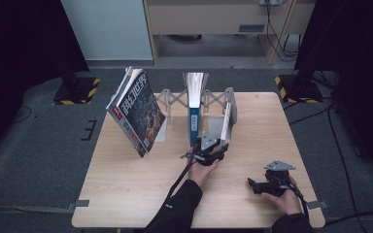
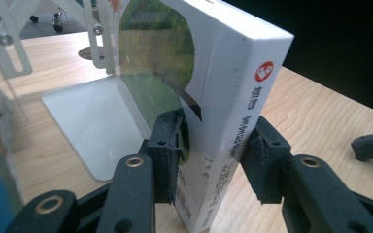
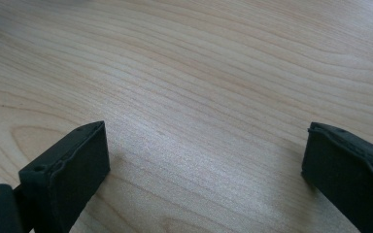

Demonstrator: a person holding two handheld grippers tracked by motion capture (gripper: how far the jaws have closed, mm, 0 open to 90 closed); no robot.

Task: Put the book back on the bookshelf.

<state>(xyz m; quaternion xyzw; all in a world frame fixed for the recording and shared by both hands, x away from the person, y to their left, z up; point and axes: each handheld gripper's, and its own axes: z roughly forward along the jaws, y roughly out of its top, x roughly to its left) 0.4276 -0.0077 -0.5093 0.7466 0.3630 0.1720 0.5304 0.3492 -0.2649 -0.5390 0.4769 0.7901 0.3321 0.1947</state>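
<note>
Nearest you, your right gripper rests wide open on the bare worktop, idle. Ahead, your left gripper clamps the white book by its spine, steadying it upright in the expanding book rack beside the blue book.

Light wooden table sitting on grey carpet, pretty bare. A white folding book rack stands at its far edge, with a blue book upright in it and a magazine leaning at its left end.
</note>
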